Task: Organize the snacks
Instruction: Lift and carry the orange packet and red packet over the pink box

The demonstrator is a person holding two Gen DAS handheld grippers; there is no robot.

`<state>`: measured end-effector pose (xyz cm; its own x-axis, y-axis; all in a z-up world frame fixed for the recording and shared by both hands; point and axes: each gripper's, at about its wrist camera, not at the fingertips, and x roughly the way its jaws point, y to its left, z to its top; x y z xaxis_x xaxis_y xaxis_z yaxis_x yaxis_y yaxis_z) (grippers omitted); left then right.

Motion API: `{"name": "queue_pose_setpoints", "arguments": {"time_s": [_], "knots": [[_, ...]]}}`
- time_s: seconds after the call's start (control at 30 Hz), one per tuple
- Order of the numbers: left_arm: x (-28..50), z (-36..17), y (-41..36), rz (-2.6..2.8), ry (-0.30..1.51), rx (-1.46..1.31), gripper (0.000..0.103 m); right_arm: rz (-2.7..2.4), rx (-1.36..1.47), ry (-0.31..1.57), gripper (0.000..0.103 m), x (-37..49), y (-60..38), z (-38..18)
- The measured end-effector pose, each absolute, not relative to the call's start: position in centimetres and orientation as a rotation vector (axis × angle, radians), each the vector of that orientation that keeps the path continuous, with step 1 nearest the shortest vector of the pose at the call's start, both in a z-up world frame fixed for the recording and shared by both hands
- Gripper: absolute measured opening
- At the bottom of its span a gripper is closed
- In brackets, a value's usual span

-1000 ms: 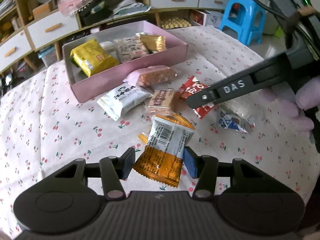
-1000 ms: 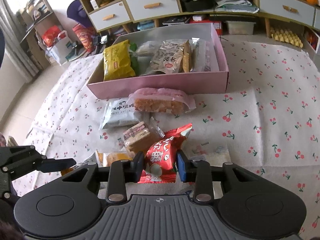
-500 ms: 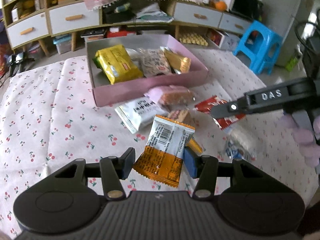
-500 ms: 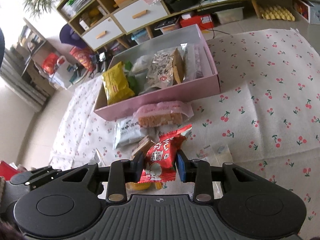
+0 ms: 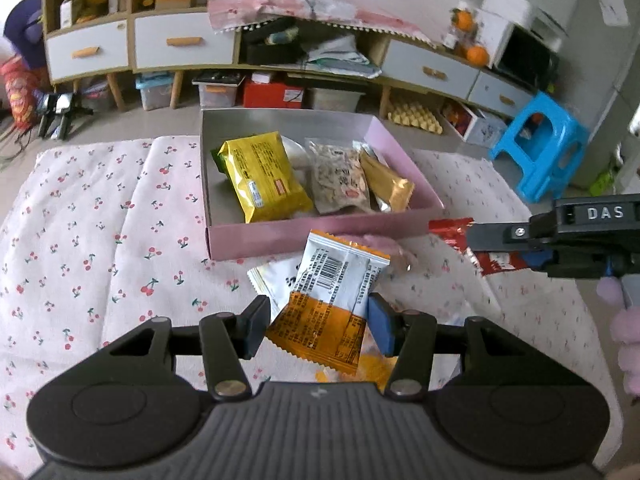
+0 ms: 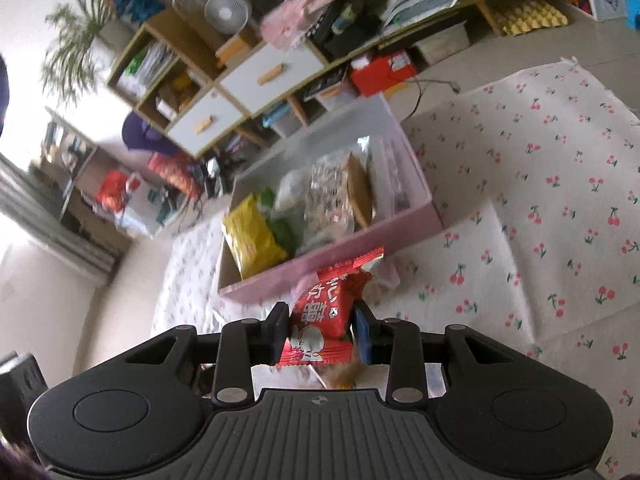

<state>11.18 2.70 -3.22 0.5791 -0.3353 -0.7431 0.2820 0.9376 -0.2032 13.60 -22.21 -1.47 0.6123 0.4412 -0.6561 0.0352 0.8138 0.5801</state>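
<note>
Snacks sit already in the pink box (image 5: 320, 236) on the cherry-print cloth (image 5: 100, 240): a yellow packet (image 5: 264, 176) at the left, a speckled pale one (image 5: 340, 180) in the middle and a gold one (image 5: 390, 186) at the right. Nearer to me, my left gripper (image 5: 318, 324) pinches an orange-and-white packet (image 5: 332, 300) (barcode side up) just in front of the box's near wall, above a white packet (image 5: 276, 276) lying on the cloth. Farther right, my right gripper (image 6: 320, 334) is clamped on a red packet (image 6: 326, 312), close to the box's near right corner.
</note>
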Motion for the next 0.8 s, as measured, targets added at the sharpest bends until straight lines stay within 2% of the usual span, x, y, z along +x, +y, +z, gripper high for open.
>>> {"name": "queue_pose_setpoints", "arguments": {"time_s": [0.3,0.5,0.8], "knots": [[13.8,-2.5,1.1,-0.336,0.852,-0.094,0.049,0.214,0.634,0.790,0.033,17.0,-23.2,0.0],[16.6,-1.3,-1.2,-0.350,0.795,-0.015,0.049,0.194,0.542,0.752,0.034,20.7,-22.4,1.1],[20.9,-2.4,-2.8,-0.315,0.790,0.026,0.049,0.173,0.485,0.765,0.034,26.4,-21.7,-1.2]]}}
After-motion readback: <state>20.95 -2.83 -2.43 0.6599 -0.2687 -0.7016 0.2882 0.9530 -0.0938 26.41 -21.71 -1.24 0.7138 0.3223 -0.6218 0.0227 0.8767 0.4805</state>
